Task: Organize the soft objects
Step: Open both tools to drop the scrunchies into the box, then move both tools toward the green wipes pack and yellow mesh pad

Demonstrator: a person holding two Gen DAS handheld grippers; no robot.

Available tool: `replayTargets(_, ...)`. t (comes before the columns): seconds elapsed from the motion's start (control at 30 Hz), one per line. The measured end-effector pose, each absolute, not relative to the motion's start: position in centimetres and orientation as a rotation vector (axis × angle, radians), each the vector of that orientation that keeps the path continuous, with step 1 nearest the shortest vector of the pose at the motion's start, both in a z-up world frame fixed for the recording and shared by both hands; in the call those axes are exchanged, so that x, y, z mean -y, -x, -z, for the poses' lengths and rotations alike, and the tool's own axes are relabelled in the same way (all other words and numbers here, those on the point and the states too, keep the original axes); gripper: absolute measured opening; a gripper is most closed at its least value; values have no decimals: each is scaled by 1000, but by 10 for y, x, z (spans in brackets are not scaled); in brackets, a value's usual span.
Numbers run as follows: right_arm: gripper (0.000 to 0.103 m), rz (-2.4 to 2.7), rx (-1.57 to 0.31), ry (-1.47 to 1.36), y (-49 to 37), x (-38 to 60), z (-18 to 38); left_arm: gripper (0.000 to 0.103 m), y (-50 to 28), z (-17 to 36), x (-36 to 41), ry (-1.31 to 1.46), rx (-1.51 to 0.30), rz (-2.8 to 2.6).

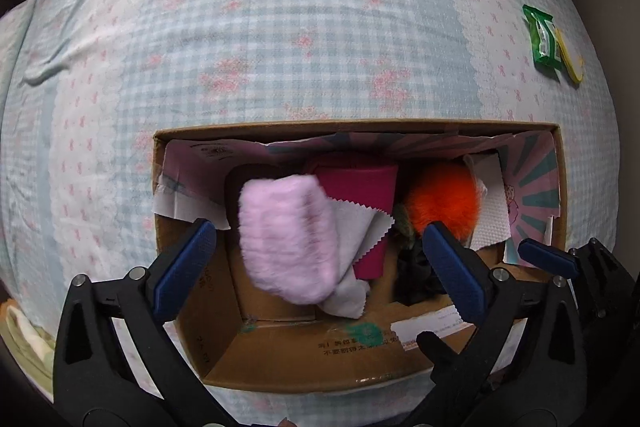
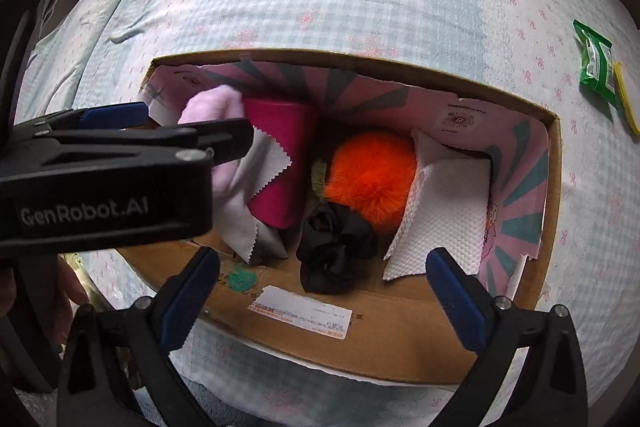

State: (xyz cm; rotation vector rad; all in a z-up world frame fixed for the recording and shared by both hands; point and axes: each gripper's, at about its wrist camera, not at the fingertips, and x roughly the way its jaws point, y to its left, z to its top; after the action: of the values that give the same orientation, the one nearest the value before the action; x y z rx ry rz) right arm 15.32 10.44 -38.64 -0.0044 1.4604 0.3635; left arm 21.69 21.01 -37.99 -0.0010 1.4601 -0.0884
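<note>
- Bed cover (image 1: 280, 27), blue check with pink flowers, under everything.
- Cardboard box (image 1: 304, 367) on the near part of it, open top, patterned paper lining the far wall.
- Inside, left to right: pink fluffy piece (image 1: 280, 247) over white pinked swatch (image 1: 360, 223) and magenta cloth (image 1: 368, 187); orange fur ball (image 2: 372, 175); black fabric wad (image 2: 336, 247) nearer; white textured cloth (image 2: 444, 211) far right.
- Left gripper (image 1: 320, 263) over the pink piece, jaws wide, gripping nothing.
- Right gripper (image 2: 324, 291) over the black wad, jaws wide, empty.
- Green packet (image 1: 542, 39) far right on the cover, outside the box.

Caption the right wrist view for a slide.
Open right gripper above a cardboard box holding an orange pompom, black fabric and white towel.
</note>
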Motion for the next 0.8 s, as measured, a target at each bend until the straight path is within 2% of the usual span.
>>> replayTargets(0.37,103,-354,-1455,41,-148,-96,388,103,-210,375,-219,29,-1470,69)
replayTargets(0.8,103,-350,-1382,52,-138,-100,350,103,-189,336,-226,48,-1394,57)
